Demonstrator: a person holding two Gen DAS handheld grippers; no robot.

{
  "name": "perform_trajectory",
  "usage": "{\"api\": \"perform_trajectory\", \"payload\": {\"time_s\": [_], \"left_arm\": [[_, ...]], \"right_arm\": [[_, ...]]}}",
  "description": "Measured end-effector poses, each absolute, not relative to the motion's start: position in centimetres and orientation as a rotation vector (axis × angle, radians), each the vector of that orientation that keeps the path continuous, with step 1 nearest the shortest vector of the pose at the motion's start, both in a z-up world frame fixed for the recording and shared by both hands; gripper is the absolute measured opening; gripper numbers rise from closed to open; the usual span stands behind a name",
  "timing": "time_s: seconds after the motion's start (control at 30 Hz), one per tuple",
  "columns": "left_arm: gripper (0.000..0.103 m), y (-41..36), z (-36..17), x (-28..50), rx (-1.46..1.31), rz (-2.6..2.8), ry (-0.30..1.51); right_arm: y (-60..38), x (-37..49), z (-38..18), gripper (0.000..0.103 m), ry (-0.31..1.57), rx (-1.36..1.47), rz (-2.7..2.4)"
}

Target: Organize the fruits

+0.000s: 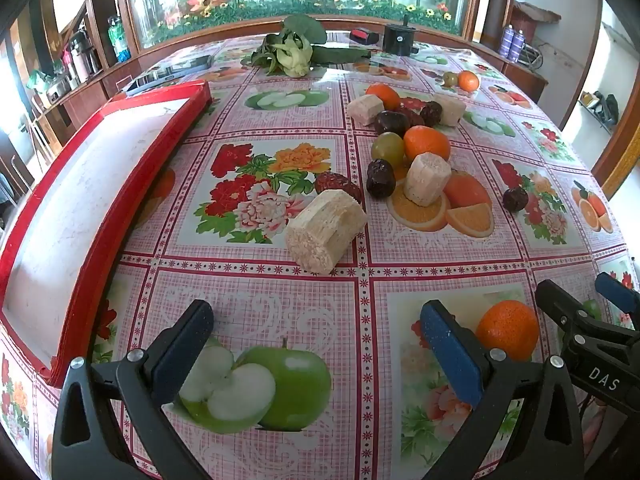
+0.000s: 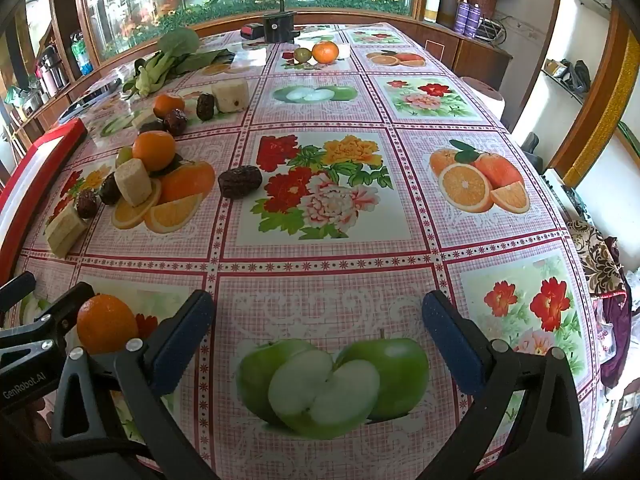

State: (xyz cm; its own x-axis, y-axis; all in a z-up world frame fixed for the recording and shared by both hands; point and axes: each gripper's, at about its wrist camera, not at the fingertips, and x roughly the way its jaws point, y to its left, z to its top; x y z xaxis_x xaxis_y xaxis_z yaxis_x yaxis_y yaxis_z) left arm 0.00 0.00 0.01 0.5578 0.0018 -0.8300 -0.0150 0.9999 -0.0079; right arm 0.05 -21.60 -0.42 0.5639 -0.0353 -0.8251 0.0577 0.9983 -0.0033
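Table (image 1: 256, 288) under fruit-print oilcloth. Red-rimmed tray (image 1: 80, 200) left. Oranges (image 1: 426, 143), dark dates (image 1: 380, 178), green fruit (image 1: 387, 148), pale cut chunks (image 1: 326, 230) scattered mid-table; lone orange (image 1: 506, 330) near right. Leafy greens (image 1: 292, 50), black box (image 1: 398, 40) far.

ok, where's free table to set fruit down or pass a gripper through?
Free: the red tray, nothing on it; the cloth from the lone date out to the table's right edge; the strip between both open grippers and the nearest sugarcane chunk. Crowded: the fruit cluster around the orange, pieces touching or nearly so.
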Motion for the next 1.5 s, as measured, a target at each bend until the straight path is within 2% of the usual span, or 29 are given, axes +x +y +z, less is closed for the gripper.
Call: {"api": "perform_trajectory", "payload": {"time_s": [1.5], "left_arm": [[0.103, 0.07, 0.02, 0.25, -0.019, 0.021, 0.97]], "right_arm": [[-21.6, 0.01, -0.43, 0.103, 0.964, 0.026, -0.054]]}}
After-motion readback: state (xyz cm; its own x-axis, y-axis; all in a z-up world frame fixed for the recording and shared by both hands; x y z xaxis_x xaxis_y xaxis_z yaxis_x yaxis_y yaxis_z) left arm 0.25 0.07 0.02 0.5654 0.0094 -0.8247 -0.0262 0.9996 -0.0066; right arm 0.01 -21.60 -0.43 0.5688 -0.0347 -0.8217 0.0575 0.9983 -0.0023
